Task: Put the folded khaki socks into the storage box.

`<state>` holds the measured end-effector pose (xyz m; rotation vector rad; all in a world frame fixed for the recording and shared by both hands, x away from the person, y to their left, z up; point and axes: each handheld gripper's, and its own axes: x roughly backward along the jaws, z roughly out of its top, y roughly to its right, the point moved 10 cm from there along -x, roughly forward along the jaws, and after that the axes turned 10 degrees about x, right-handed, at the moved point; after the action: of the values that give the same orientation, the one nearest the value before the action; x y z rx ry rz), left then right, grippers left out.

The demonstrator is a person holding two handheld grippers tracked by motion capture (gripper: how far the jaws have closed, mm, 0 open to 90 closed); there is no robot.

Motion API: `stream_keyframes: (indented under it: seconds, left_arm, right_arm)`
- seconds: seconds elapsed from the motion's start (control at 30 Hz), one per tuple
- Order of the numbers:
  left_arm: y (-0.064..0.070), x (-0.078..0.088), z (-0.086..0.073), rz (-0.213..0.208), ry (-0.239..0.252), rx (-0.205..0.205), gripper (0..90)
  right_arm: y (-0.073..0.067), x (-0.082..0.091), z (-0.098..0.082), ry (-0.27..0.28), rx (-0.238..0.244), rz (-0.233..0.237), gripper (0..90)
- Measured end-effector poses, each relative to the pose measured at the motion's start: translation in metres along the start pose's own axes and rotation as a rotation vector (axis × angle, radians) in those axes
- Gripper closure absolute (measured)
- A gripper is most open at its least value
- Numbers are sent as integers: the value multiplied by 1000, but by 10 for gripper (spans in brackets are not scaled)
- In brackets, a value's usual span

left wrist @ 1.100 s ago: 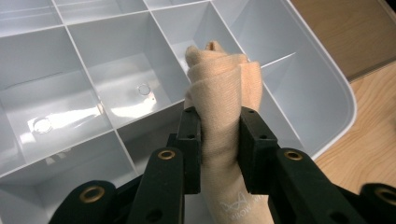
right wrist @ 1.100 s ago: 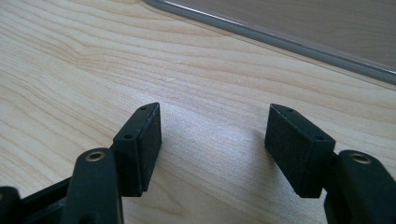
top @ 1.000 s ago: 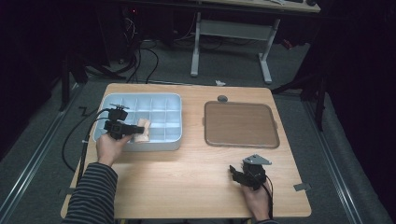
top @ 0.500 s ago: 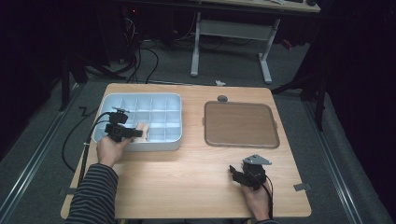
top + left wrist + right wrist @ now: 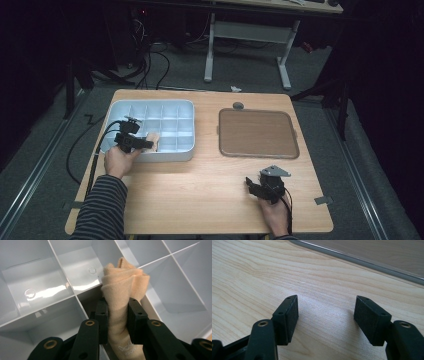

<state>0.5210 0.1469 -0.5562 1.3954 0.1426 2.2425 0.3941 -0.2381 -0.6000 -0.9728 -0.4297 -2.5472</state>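
A rolled tan cloth (image 5: pixel 125 282) is pinched between the pads of my left gripper (image 5: pixel 117 307), which is shut on it. The cloth's free end hangs over the dividers of the white compartment tray (image 5: pixel 62 293). In the high view the left gripper (image 5: pixel 146 144) holds the cloth (image 5: pixel 154 140) over the front row of the tray (image 5: pixel 150 107), near its front wall. My right gripper (image 5: pixel 327 312) is open with nothing between its pads, just above the bare wooden table. In the high view the right gripper (image 5: pixel 252 185) sits near the table's front right.
A flat brown tray (image 5: pixel 257 132) lies on the right half of the table, its grey rim (image 5: pixel 362 261) just beyond the right gripper. A small grey disc (image 5: pixel 238 105) lies behind it. The left gripper's cable (image 5: pixel 97 150) hangs off the table's left edge.
The left gripper with the cloth has drifted slightly towards the tray's front wall. The right gripper has stayed still.
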Motion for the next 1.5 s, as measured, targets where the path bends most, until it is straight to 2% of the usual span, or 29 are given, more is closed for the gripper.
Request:
stream_keyframes:
  seconds: [0.13,0.27,0.43,0.5,0.57,0.77,0.87,0.97,1.03,1.07,1.17,1.23,1.37,1.5]
  left_arm:
    - [0,-3,-2,26,-8,-26,741]
    - [1,-3,-2,28,-3,-28,736]
    - [3,-1,-1,23,9,-25,677]
    - [6,2,-1,21,14,-27,627]
    - [7,4,0,25,27,-27,582]
    - [9,17,13,22,127,-1,576]
    - [7,19,18,51,142,-6,591]
    - [11,17,22,45,140,-4,632]
    - [11,14,23,76,134,-18,664]
    - [11,13,24,77,134,-11,691]
    - [8,10,22,90,117,0,762]
    - [8,9,20,100,108,-13,796]
    - [8,5,16,119,79,-32,822]
    - [7,2,14,128,58,-33,829]
  right_arm:
    - [0,0,0,0,0,0,362]
    - [0,0,0,0,0,0,361]
    - [0,0,0,0,0,1,361]
    - [0,0,0,0,1,1,361]
    - [0,0,0,0,0,1,360]
    - [0,0,0,-1,-2,0,361]
    - [0,0,0,0,0,0,360]
    - [0,0,0,-1,-2,1,360]
    - [0,0,0,0,0,0,360]
    - [0,0,0,-1,-2,1,360]
    - [0,0,0,-1,-2,1,360]
    - [0,0,0,0,0,1,360]
    - [0,0,0,0,0,1,359]
    - [0,0,0,0,-2,1,359]
